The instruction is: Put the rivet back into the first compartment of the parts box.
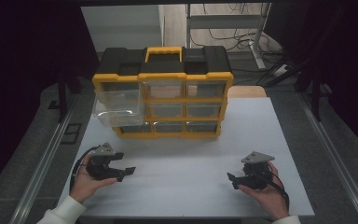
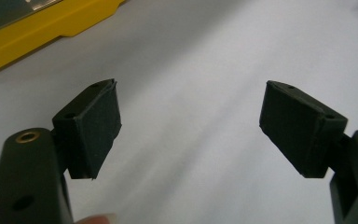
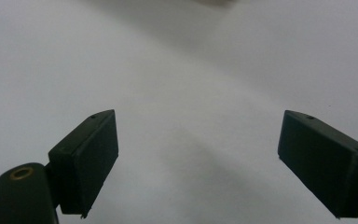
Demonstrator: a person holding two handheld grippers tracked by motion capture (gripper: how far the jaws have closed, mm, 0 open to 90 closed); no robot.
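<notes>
One white table (image 1: 177, 186) carries one yellow-and-black organizer case (image 1: 163, 95), standing upright at the far middle of the surface, front face toward the person. One yellow carry handle (image 1: 163, 52) sits on its black top. The front holds clear drawers in a yellow frame: three rows are countable, with one larger drawer at upper left and smaller ones to its right, eight in all as far as the dim high view allows. One of them, the large clear drawer (image 1: 120, 107), is pulled out at the left, projecting past the case front. Drawer contents cannot be made out.

Two hands, two grippers. The left hand (image 1: 85, 183) holds the left gripper (image 1: 125, 170) on the near left of the table, well apart from the case; its jaws point inward to the table centre. In the left gripper view, the left gripper (image 2: 189, 130) has jaws spread wide with bare table between, and a yellow edge of the case shows at upper left.

The right hand (image 1: 268, 196) holds the right gripper (image 1: 233, 181) at near right. In the right gripper view, the right gripper (image 3: 198, 161) likewise stands wide apart, holding nothing.
</notes>
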